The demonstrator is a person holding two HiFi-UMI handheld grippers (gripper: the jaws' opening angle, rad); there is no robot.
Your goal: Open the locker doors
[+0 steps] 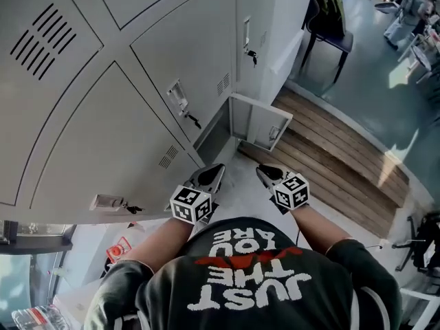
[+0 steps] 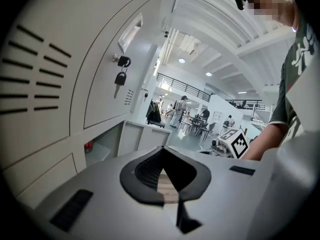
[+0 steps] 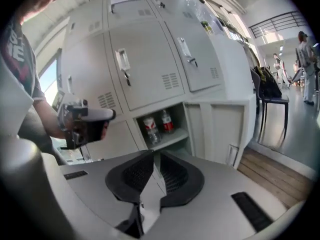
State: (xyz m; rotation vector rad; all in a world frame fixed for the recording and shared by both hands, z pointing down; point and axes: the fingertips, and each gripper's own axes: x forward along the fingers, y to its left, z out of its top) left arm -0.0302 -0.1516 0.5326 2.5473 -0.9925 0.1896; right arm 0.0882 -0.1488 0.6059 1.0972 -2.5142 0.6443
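A bank of grey lockers [image 1: 103, 136] fills the left of the head view, and several doors are closed with keys hanging in their latches [image 1: 181, 100]. One low locker stands with its door [image 1: 260, 124] swung out; the right gripper view shows two bottles [image 3: 157, 124] on its shelf. My left gripper [image 1: 208, 176] hangs shut and empty in front of me, away from the doors, next to a closed door with a key [image 2: 120, 77]. My right gripper [image 1: 269, 174] is beside it, its jaws [image 3: 153, 153] a narrow slit apart with nothing between them.
A wooden platform [image 1: 344, 163] runs along the floor right of the lockers. A dark chair with a backpack [image 1: 328, 19] stands beyond it. People and tables [image 2: 182, 109] are far off in the hall. Plastic bottles [image 1: 31, 318] lie at the lower left.
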